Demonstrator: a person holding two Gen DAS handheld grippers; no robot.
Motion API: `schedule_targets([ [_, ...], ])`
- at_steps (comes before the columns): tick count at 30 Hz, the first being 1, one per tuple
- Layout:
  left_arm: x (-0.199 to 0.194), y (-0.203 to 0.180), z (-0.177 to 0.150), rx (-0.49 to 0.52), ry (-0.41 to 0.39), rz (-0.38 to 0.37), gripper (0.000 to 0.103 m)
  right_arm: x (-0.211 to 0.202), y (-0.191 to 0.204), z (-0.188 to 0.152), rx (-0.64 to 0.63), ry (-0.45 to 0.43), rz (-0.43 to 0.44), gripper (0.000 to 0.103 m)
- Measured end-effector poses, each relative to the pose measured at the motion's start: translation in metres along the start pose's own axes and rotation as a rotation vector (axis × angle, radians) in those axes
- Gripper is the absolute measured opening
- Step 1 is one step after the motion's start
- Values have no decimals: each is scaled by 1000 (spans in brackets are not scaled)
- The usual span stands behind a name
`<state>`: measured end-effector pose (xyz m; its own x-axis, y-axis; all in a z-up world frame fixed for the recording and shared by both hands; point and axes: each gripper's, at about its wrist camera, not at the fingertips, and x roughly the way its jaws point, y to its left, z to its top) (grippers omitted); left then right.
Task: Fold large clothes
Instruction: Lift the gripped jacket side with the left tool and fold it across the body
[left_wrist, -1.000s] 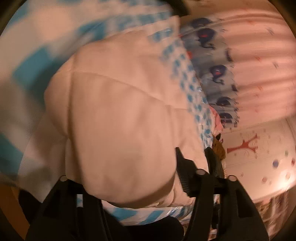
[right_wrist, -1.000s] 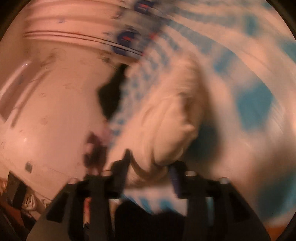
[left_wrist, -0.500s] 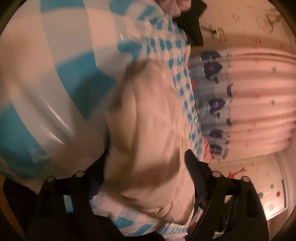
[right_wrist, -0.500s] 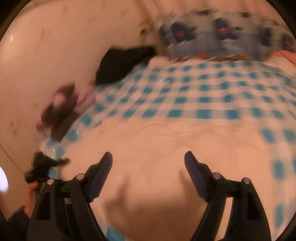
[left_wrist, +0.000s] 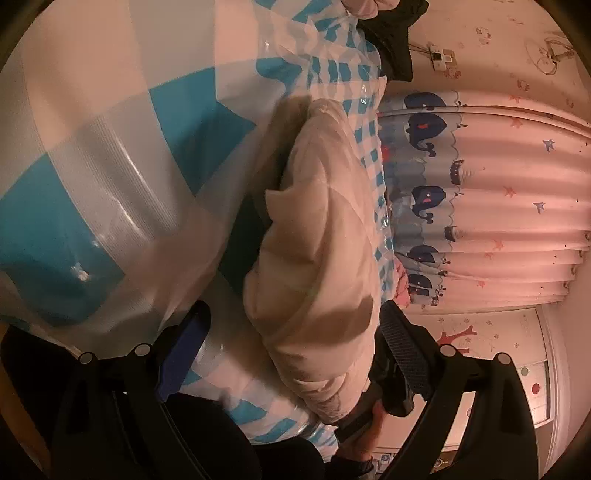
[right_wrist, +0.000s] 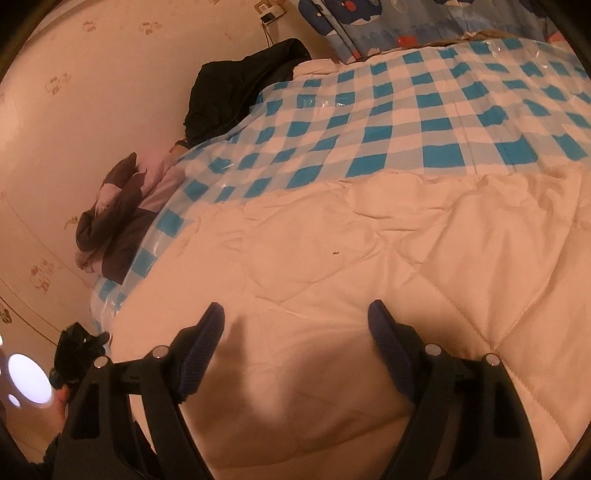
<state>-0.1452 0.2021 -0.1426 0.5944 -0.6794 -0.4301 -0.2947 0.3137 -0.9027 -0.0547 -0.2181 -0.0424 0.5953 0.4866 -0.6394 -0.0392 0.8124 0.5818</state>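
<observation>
My left gripper (left_wrist: 295, 350) points along the edge of the cream quilted coat (left_wrist: 317, 251), jaws opening. A folded lobe of the coat bulges up between my two fingers, but the pads stand clear of it on both sides: the left pad (left_wrist: 184, 343) sits over the checked sheet, the right pad (left_wrist: 402, 354) just beside the coat's outer edge. Nothing gripped here.

The coat lies on the blue-and-white checked plastic sheet (left_wrist: 92, 166), which covers the bed. From this side the coat is doubled over, its upper fold casting a dark shadow onto the sheet beneath.

My right gripper (right_wrist: 295, 325) hangs above the broad flat face of the coat (right_wrist: 369, 258), jaws wide apart, nothing between them. Their shadows fall on the quilting just ahead of the pads. Diamond stitching runs across the fabric; a small dark speck (right_wrist: 335, 253) shows near the middle.

Beyond the coat the checked sheet (right_wrist: 406, 122) runs to the far edge of the bed. A black garment (right_wrist: 236, 92) is heaped at the far corner against the wall. A brown and pale pink bundle of clothes (right_wrist: 114, 221) sits at the sheet's left edge, well apart from the coat.

A curtain with whales and stars (left_wrist: 498, 192) hangs past the bed on the left camera's right side. At the right camera's lower left, a hand (right_wrist: 59, 402) holds a dark object, too blurred to identify.
</observation>
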Motion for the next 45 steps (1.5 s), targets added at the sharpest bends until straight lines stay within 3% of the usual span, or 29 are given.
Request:
schedule_targets([
  [8, 34, -32, 1, 54, -24, -6, 90, -1, -7, 1, 33, -5, 45, 77],
  [12, 44, -22, 10, 21, -68, 13, 90, -1, -3, 2, 27, 16, 17, 77],
  [15, 45, -30, 8, 82, -100, 8, 89, -16, 27, 14, -51, -29, -68, 79],
  [17, 47, -30, 9, 83, -101, 25, 71, -18, 44, 27, -134, -66, -163, 86],
  [19, 49, -28, 12, 78, -97, 28, 58, -4, 51, 49, -179, -69, -274, 86],
  [21, 48, -31, 12, 109, -103, 35, 49, 19, 44, 64, -204, -44, -368, 86],
  [24, 46, -40, 10, 175, -113, 41, 42, 79, 11, 67, -198, 119, -479, 88],
  [25, 46, -42, 10, 192, -109, 32, 42, 100, -1, 60, -186, 180, -479, 93],
  [27, 46, -47, 9, 229, -116, 42, 40, 105, -3, 58, -195, 193, -493, 94],
  [29, 46, -46, 10, 224, -113, 43, 40, 95, -5, 62, -172, 197, -448, 94],
  [31, 45, -41, 12, 209, -103, 41, 41, 65, 3, 62, -160, 155, -387, 94],
  [33, 44, -37, 14, 196, -95, 44, 44, 33, 24, 53, -227, 94, -372, 94],
  [35, 45, -36, 14, 191, -96, 51, 50, 19, 41, 34, -316, 104, -405, 94],
  [37, 48, -36, 15, 187, -103, 60, 51, 46, 42, 8, -407, 210, -474, 97],
  [38, 50, -38, 14, 189, -104, 56, 52, 56, 40, -1, -427, 197, -488, 97],
  [39, 50, -41, 13, 199, -109, 54, 51, 59, 39, -6, -438, 172, -492, 97],
  [42, 48, -49, 10, 221, -117, 64, 45, 48, 39, 5, -372, 208, -459, 97],
  [45, 46, -51, 9, 239, -114, 65, 42, 14, 58, -2, -392, 110, -422, 97],
])
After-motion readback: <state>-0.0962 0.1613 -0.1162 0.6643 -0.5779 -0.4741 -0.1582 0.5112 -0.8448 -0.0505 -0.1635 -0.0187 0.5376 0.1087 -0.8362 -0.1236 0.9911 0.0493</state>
